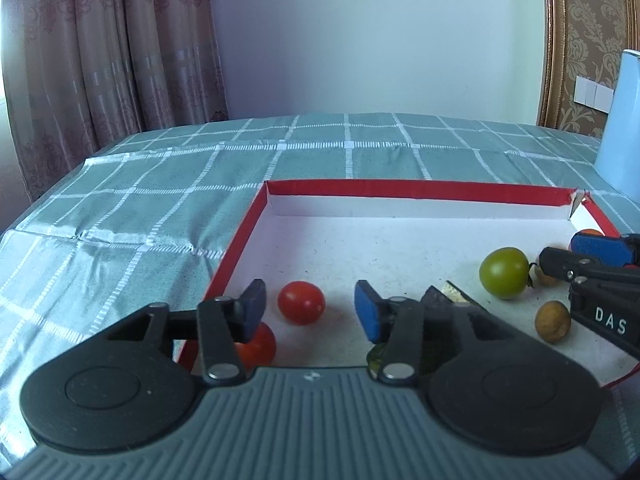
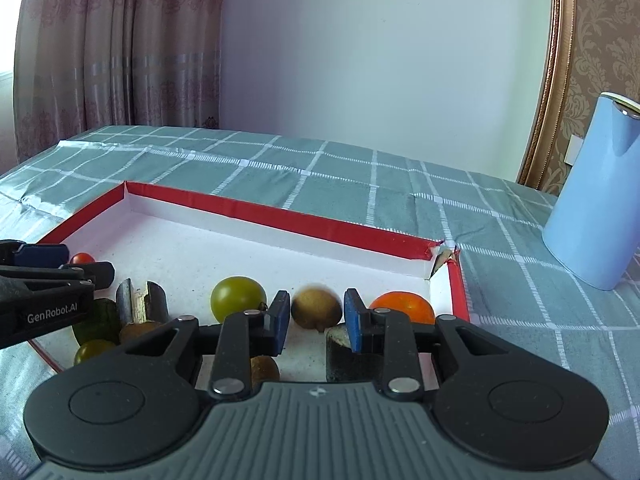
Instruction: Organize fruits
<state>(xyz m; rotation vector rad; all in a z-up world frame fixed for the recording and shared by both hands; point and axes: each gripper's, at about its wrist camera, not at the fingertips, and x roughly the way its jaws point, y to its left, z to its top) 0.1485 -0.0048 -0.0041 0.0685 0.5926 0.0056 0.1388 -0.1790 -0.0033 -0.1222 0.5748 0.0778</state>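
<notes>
A shallow white tray with a red rim (image 1: 400,189) (image 2: 280,216) lies on the checked cloth and holds the fruits. My left gripper (image 1: 310,312) is open and empty over the tray's left part; a red tomato (image 1: 301,302) lies just beyond its fingers, and another red tomato (image 1: 258,346) sits under the left finger. My right gripper (image 2: 316,322) is open and empty; a brown round fruit (image 2: 316,306), slightly blurred, sits just beyond the gap. A green tomato (image 2: 238,297) (image 1: 505,273) lies to its left, an orange tomato (image 2: 402,306) to its right.
A light blue jug (image 2: 596,200) stands on the cloth right of the tray. Dark cut pieces (image 2: 140,300) and small green and brown fruits (image 2: 93,350) lie at the tray's near left. A brown fruit (image 1: 553,321) lies near the right gripper's fingers (image 1: 600,248).
</notes>
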